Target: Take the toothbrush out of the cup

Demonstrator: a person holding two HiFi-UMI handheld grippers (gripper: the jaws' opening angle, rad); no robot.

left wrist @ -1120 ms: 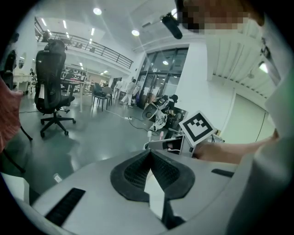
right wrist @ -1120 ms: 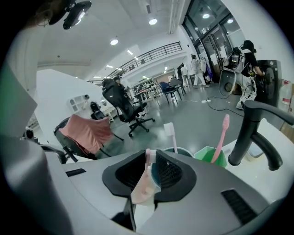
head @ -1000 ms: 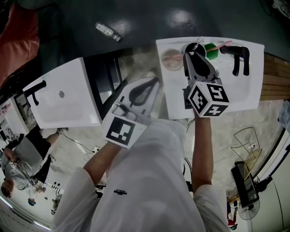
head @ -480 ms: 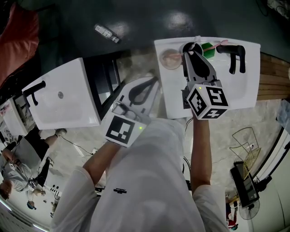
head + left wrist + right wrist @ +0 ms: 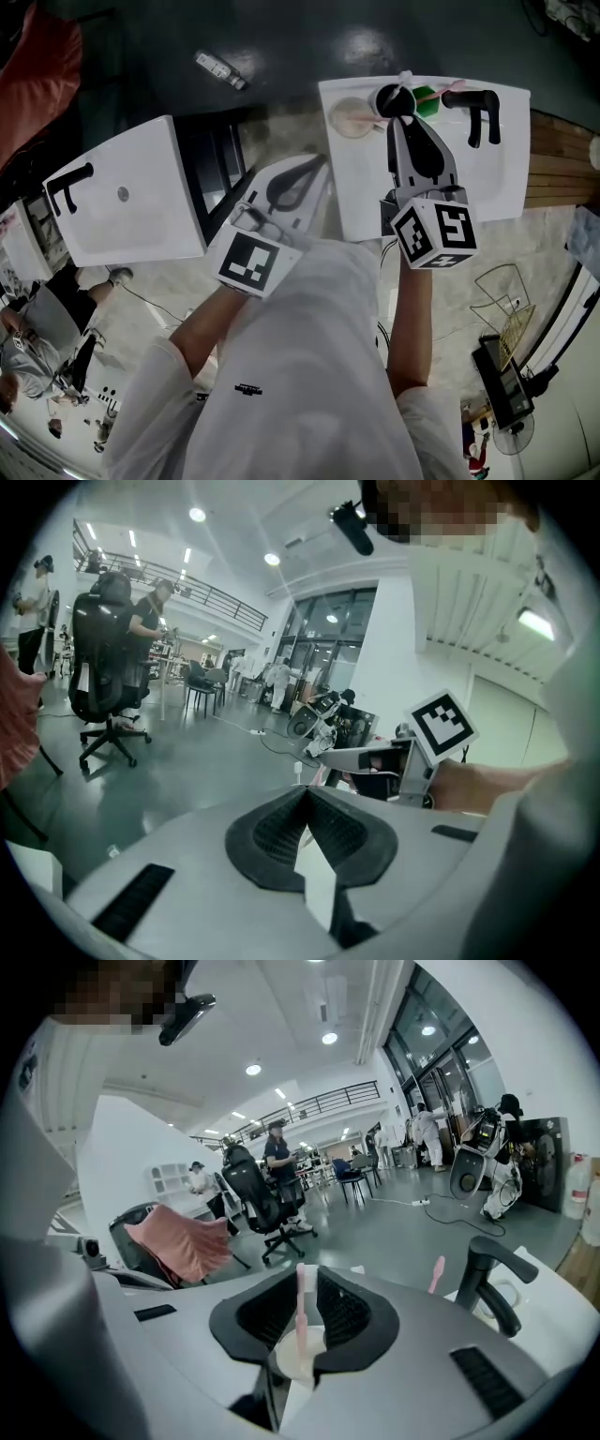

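Shifted my right gripper [image 5: 403,120] slightly rightward at cup [image 5: 298,1358] | jaws apart astride toothbrush [image 5: 301,1302], not clamped | my left gripper [image 5: 307,794] closed, empty | toothbrush in cup; grip and lift remain

White shirt, two grey claws

The person wore a white short-sleeved shirt [image 5: 300,375] with a small dark print [image 5: 247,388] toward 7 o'clock in the head view. The left claw [image 5: 317,171] and right claw [image 5: 401,96] each had a pale grey shell, black ribbed pads [image 5: 347,1312], black slots [image 5: 486,1371] and, at its 6 o'clock end, a white cube [image 5: 436,234] of black square markers.
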